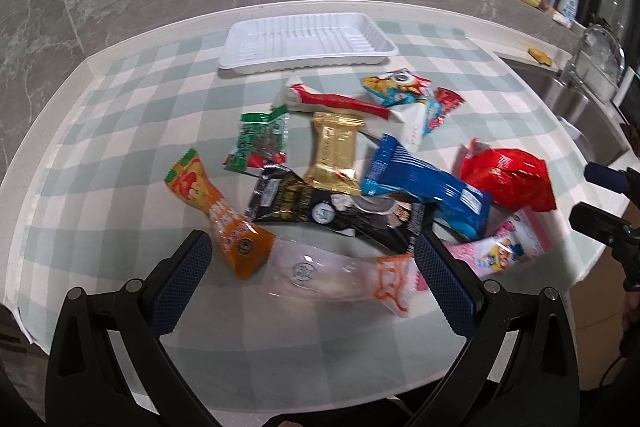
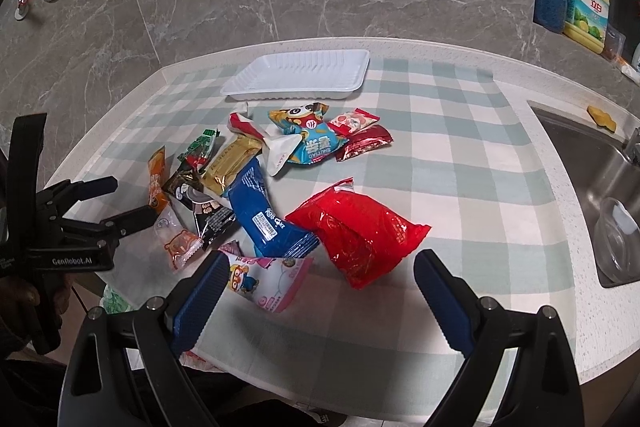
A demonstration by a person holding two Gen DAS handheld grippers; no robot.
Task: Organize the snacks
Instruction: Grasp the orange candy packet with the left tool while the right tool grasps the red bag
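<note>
Left gripper [image 1: 312, 259] jaws spread wide, gripping nothing; poised at the near edge of the snack heap, clear packet with orange print [image 1: 344, 277] lying between its fingers, contact not determinable; seen from the right wrist view it sits at far left [image 2: 120, 201], jaws likewise apart. Right gripper [image 2: 318, 279] also wide open and empty; pink cartoon packet [image 2: 266, 281] just beside its left finger, red foil bag [image 2: 358, 231] between the fingers and farther out.

Heap on the checked tablecloth [image 1: 120, 131], left to right in the left wrist view: orange packet [image 1: 224, 223] at the left margin, near end touching the clear packet; green packet [image 1: 262, 143] farther back; black packet [image 1: 332, 209] across the middle, overlapped by gold bar wrapper [image 1: 334, 151]; red-and-white packet [image 1: 340, 101] at the far side of the gold one; blue Roll Cake packet [image 1: 424, 183] lying diagonally over the black packet's right end; light blue cartoon packet [image 1: 396, 87] far right of centre, small red packet [image 1: 446, 105] just beside it; red foil bag rightmost, touching the blue packet.

White plastic tray [image 1: 308, 41] at the far side of the cloth, apart from the heap; nothing in it.

Right of the table: steel sink [image 2: 600, 187]; yellow detergent bottle [image 2: 586, 9] against the marble wall.
</note>
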